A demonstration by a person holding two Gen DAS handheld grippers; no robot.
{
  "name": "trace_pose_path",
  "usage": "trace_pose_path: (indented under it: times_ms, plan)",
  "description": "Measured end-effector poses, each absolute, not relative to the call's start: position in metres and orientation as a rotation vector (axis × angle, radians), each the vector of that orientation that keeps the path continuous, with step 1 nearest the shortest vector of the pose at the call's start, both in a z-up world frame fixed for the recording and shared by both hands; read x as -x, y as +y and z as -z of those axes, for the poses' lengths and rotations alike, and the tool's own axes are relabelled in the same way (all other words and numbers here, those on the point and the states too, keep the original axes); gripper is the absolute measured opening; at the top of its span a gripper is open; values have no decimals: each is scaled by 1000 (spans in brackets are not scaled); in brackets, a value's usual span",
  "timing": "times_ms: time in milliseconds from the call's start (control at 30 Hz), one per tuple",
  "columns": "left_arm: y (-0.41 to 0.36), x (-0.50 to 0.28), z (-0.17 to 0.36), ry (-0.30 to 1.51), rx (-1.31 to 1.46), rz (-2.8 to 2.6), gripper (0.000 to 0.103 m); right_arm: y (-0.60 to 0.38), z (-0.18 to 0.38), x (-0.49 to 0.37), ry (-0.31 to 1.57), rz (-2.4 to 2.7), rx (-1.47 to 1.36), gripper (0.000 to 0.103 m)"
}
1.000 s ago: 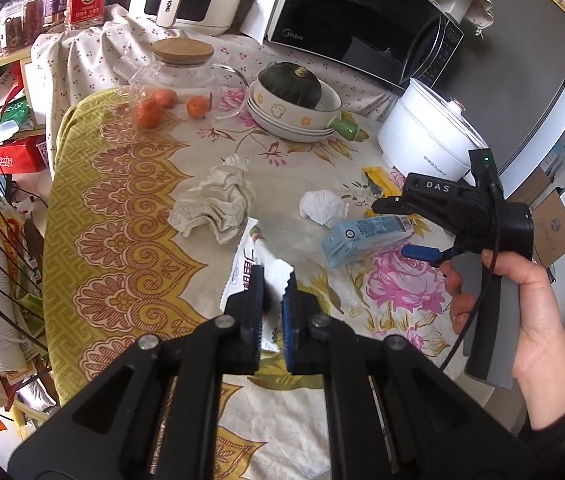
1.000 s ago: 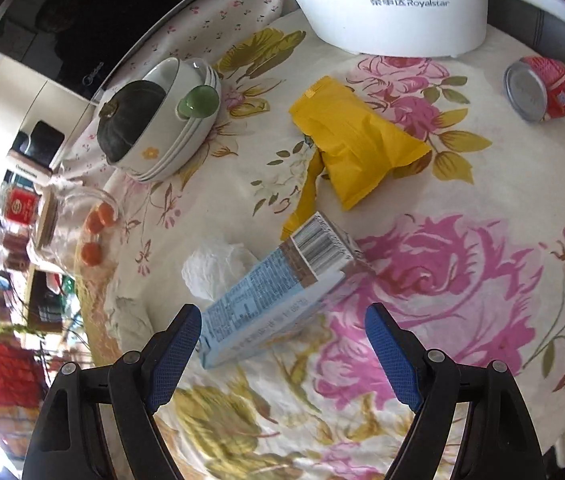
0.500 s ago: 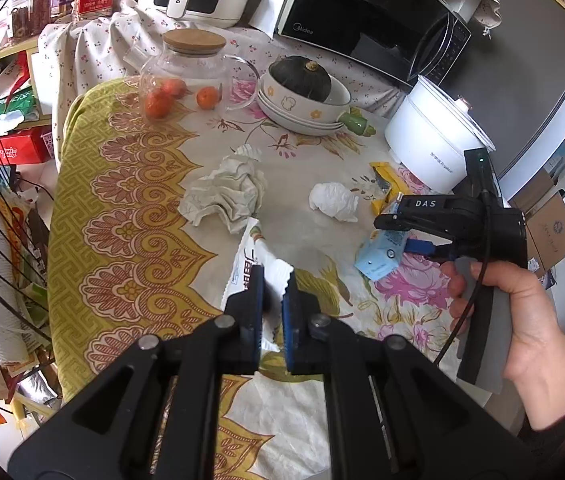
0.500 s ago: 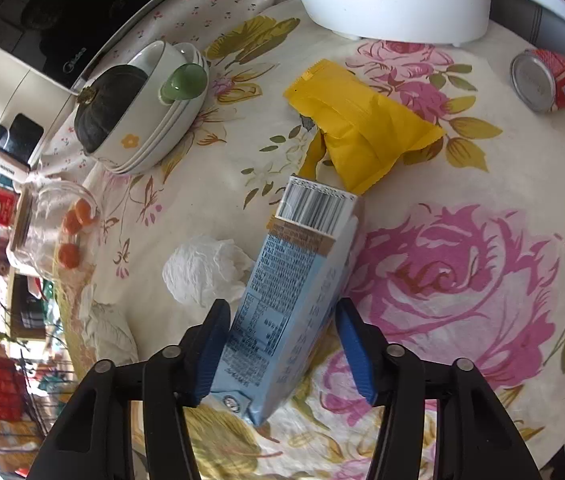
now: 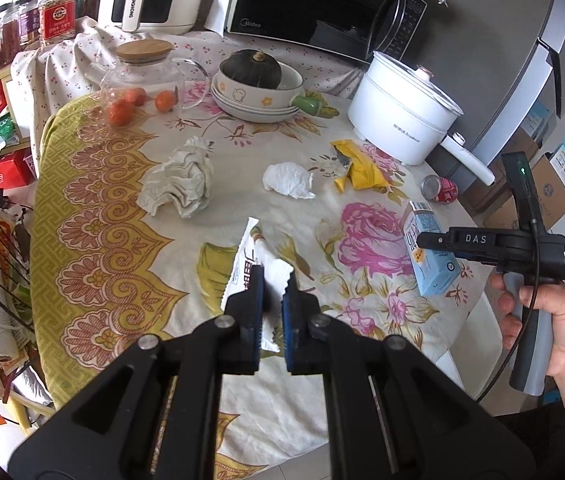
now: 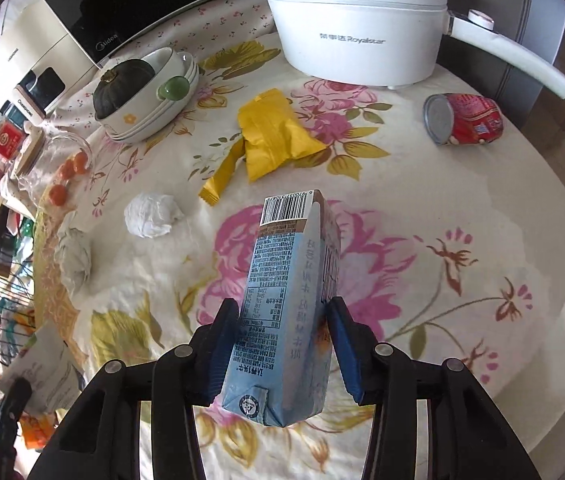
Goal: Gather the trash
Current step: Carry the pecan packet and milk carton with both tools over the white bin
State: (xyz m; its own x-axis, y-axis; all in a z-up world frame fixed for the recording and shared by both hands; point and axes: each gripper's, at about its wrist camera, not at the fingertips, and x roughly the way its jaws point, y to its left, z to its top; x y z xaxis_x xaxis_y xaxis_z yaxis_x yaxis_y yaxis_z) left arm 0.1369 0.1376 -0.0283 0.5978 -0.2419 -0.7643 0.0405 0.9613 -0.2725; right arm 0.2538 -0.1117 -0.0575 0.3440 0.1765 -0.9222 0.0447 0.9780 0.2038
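Observation:
My right gripper [image 6: 284, 312] is shut on a blue drink carton [image 6: 292, 296] and holds it above the floral table; the carton also shows in the left wrist view [image 5: 430, 252]. My left gripper [image 5: 272, 280] is shut on a white torn wrapper [image 5: 260, 258] held over the table. On the table lie a white tissue ball [image 6: 152, 220] [image 5: 288, 180], a grey crumpled cloth [image 5: 180, 182], a yellow packet [image 6: 272, 132] [image 5: 358, 166] and a red can [image 6: 464, 118] on its side.
A white electric pot [image 6: 358, 24] stands at the back. A bowl stack with a dark squash [image 6: 142, 88], a glass jug [image 5: 142, 72] and oranges [image 5: 122, 110] stand at the far left. A microwave [image 5: 318, 4] is behind. The table edge [image 6: 554, 208] curves at right.
My right gripper closed on the blue carton, lifted it off the table and drew it back towards the table's right edge. My left gripper kept hold of the wrapper.

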Motion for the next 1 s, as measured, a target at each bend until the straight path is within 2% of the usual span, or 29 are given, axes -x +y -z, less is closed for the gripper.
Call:
trace_pose_path:
  times_ms: [600,1000]
  plan:
    - [21,-112,6,879,152,420,9,-218,37,-154,1155,-140,-153,46]
    - [-88,-104,36,959,31,640,9,-315,48,-116,1168,-94,-231,46]
